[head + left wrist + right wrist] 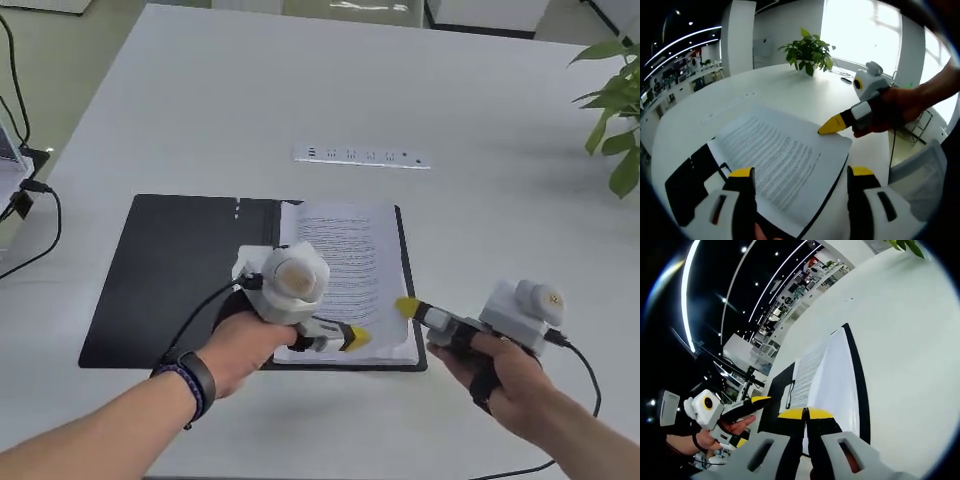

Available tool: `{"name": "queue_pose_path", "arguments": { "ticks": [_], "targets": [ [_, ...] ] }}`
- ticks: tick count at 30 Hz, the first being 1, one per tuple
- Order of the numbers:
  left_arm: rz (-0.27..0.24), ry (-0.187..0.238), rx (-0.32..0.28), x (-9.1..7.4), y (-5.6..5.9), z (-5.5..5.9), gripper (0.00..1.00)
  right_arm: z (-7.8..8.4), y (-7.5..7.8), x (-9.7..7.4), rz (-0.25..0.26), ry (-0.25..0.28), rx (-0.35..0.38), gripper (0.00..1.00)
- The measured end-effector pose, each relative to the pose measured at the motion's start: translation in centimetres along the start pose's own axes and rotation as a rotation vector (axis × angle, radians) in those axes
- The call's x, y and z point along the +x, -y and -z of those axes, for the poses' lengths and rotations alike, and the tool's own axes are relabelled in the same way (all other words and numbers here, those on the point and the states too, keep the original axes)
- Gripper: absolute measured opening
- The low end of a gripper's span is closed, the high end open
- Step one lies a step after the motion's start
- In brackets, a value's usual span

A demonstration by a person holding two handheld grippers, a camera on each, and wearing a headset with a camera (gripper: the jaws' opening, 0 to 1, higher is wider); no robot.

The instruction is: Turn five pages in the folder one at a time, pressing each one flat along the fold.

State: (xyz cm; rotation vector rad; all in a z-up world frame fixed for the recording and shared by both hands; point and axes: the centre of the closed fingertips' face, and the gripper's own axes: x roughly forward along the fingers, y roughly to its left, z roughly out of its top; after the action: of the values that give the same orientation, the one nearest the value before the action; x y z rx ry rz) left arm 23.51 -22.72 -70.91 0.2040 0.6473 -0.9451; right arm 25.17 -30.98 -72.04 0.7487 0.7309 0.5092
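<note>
**Open folder, one tool wide, one tool closed at the page edge**

The black folder (170, 270) lies open on the white counter (300, 90), just ahead of both tools. It holds a stack of printed sheets (345, 250) in the half nearer the right tool. The other half, out past the left tool's outer jaw, shows its black inner cover.

The left tool (802, 172) is over the stack's near edge with its jaws spread wide. The near corner of the top sheet lies in the gap between them (whether either yellow tip touches paper cannot be told).

The right tool (806, 413) has its jaws pressed together, yellow tips side by side. It sits at the stack's outer edge, close to that same near corner. Whether a sheet is caught between the tips cannot be told.

The two tools point toward each other across the corner, tips near but apart.

Farther ahead of the tools, beyond the folder, a white power strip (360, 156) lies on the counter. A leafy plant (615, 110) stands well off beyond the right tool.
</note>
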Motion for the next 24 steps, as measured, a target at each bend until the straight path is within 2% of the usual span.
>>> {"name": "queue_pose_path", "arguments": {
  "ticks": [3,9,14,24],
  "targets": [
    [-0.013,0.012,-0.018,-0.9,-0.4,0.4,0.74,-0.1,-0.9,0.3,-0.02,0.008,0.005,0.0],
    [-0.034,0.015,-0.018,-2.7,-1.2,1.2,0.74,-0.2,-3.0,0.9,-0.058,0.013,-0.018,0.0],
    [-0.054,0.027,-0.006,-4.7,-1.9,1.6,0.74,0.3,-4.9,1.7,-0.097,-0.007,-0.048,0.0],
    [-0.113,0.038,-0.013,-8.7,-4.6,3.1,0.75,0.9,-7.5,4.0,-0.134,-0.034,-0.083,0.0]
  ]
}}
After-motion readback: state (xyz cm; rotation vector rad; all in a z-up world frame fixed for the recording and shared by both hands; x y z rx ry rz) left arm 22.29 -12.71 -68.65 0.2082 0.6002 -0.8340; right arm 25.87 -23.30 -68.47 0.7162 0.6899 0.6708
